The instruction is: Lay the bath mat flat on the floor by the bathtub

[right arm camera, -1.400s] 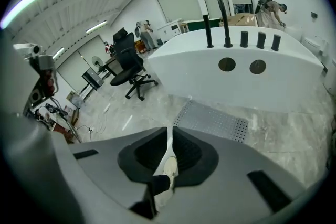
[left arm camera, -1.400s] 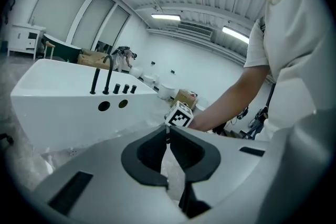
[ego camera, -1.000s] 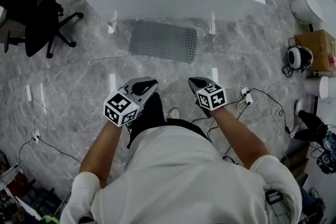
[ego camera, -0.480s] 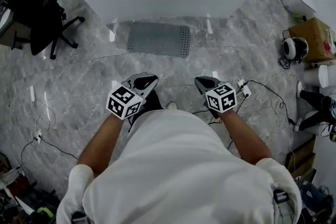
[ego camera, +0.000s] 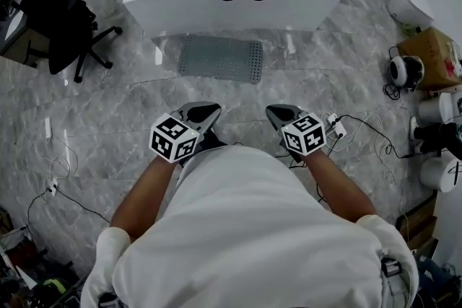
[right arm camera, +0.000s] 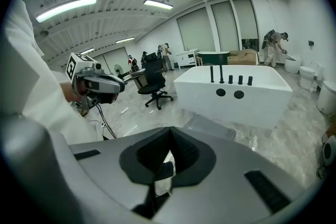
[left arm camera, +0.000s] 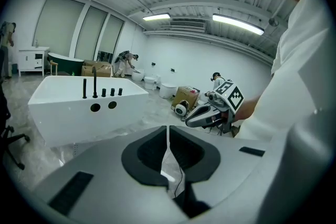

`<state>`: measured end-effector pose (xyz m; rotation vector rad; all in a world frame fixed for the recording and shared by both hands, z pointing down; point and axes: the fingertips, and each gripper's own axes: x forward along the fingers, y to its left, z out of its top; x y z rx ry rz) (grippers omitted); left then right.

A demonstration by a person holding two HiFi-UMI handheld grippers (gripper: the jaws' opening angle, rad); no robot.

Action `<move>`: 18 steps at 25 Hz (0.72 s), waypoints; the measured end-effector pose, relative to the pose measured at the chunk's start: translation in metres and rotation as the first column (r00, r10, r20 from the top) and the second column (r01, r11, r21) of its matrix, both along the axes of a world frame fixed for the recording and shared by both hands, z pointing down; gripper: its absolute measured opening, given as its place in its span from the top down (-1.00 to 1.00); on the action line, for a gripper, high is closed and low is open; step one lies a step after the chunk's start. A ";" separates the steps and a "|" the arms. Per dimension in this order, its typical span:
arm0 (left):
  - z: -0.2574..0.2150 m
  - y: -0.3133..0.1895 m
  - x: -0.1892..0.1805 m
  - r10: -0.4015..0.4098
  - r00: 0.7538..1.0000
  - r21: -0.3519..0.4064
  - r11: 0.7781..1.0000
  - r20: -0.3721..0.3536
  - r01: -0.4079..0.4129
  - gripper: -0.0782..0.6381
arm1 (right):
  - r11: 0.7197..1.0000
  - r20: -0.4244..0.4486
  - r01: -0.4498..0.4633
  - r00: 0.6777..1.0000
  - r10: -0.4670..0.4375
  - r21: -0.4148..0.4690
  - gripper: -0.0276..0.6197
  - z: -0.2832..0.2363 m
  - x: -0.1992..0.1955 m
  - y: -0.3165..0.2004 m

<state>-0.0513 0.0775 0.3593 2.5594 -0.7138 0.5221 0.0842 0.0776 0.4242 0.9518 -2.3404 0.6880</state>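
**A:** How far along are we with the bath mat (ego camera: 220, 59)?

**B:** We are judging the job as good as done. The bath mat is lying spread out on the floor (ego camera: 108, 126) just in front of the bathtub (ego camera: 231, 0), with its long side running along the bathtub's near wall. From up here it is looking flat, though we cannot rule out a slightly raised corner at this height.

**A:** Are we holding anything?

**B:** No. The left gripper (ego camera: 206, 110) and the right gripper (ego camera: 278, 112) are both hanging well apart from the bathtub, close to our body. Each one's fingers are pressed together on nothing.

**A:** So what is remaining?

**B:** At most a look along the bath mat's edges. We are seeing no fold that is asking to be smoothed.

**A:** Is anything crowding the spot?

**B:** Not much.
- An office chair (ego camera: 61, 18) is standing off the bathtub's left end.
- A cardboard box (ego camera: 433, 58) and some white fixtures (ego camera: 413, 7) are sitting well off the bathtub's right end.
- Cables (ego camera: 364, 130) are trailing over the floor on the bathtub's near side, toward the right.

The cables are the one thing we are minding underfoot, and nothing is lying on the bath mat itself.
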 end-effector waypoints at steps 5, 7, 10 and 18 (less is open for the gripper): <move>0.002 0.007 -0.005 -0.045 0.999 0.009 0.999 0.003 0.045 0.70 | 0.999 0.001 0.040 0.999 -0.040 0.024 0.89 -0.004 -0.007 -0.001; 0.005 0.010 -0.006 -0.044 0.999 0.010 0.999 0.019 0.044 0.70 | 0.999 0.012 0.034 0.999 -0.034 0.030 0.89 -0.006 -0.007 -0.001; 0.007 0.009 -0.005 -0.041 0.999 0.007 0.999 0.025 0.040 0.70 | 0.999 0.022 0.032 0.999 -0.033 0.037 0.89 -0.009 -0.008 -0.003; 0.009 0.006 0.003 -0.020 1.000 -0.002 1.000 0.017 0.020 0.70 | 1.000 0.032 0.000 0.999 -0.001 0.027 0.89 -0.005 -0.002 -0.003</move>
